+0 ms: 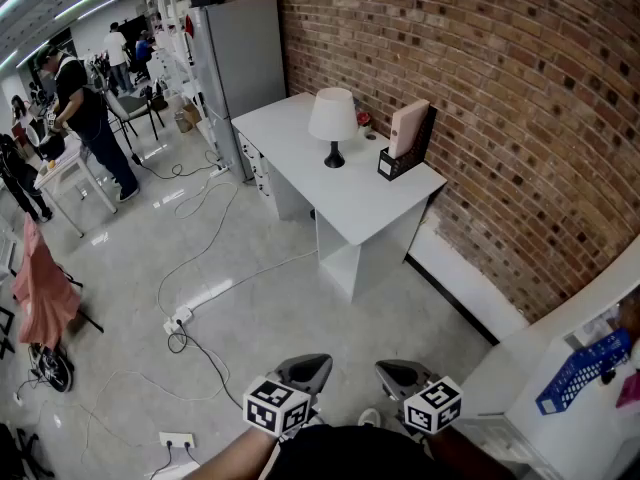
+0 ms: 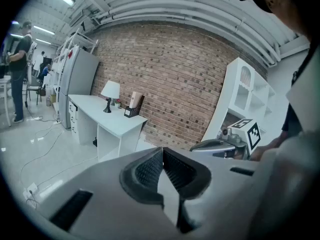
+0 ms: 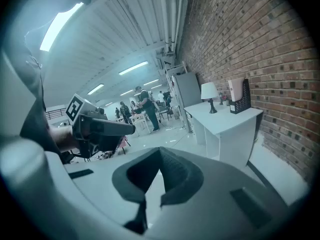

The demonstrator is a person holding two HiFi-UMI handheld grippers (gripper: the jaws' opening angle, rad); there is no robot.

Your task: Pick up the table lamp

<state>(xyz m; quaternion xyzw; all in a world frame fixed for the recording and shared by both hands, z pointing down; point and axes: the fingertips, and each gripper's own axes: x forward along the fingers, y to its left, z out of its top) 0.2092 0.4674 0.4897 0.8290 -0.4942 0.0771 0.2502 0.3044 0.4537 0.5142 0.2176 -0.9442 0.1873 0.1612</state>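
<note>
On the white desk [image 1: 352, 208], well ahead, the table lamp [image 1: 333, 120] stands upright. The left gripper [image 1: 310, 366] and right gripper [image 1: 392, 370] are clamped together, empty. Jaws should be opened on approach and the thin stem targeted.

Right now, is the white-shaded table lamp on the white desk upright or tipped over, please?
Upright: the white-shaded table lamp stands on its dark base on the white desk.
</note>
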